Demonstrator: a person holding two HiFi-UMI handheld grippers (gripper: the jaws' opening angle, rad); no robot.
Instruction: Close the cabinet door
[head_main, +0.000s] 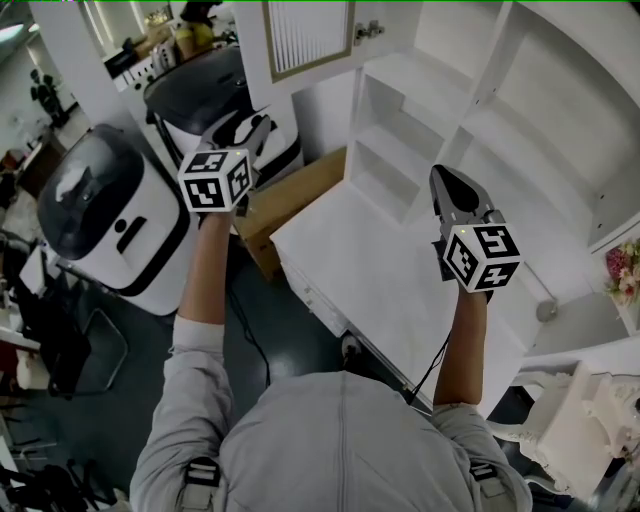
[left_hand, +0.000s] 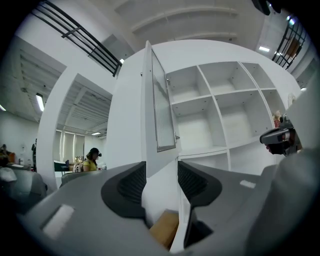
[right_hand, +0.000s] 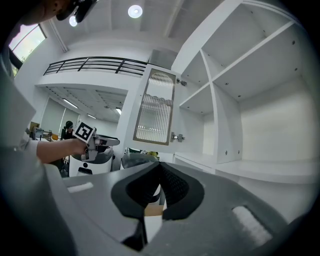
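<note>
The white cabinet door (head_main: 305, 40) with a ribbed glass panel stands swung open at the left end of the white shelf unit (head_main: 520, 130). Seen from the left gripper view, the door (left_hand: 160, 110) is nearly edge-on; in the right gripper view the door (right_hand: 155, 115) faces me, with its hinge beside the shelves. My left gripper (head_main: 258, 125) is held out left of the cabinet, below the door, and it is open (left_hand: 161, 175) with nothing between its jaws. Over the white counter my right gripper (head_main: 445, 178) points at the shelves, its jaws shut (right_hand: 160, 170) and empty.
A white counter (head_main: 380, 270) runs below the shelves. A cardboard box (head_main: 290, 200) sits on the floor by its left end. A large white and black machine (head_main: 110, 220) stands at the left. Pink flowers (head_main: 622, 270) sit at the right. A person (left_hand: 91, 159) sits far off.
</note>
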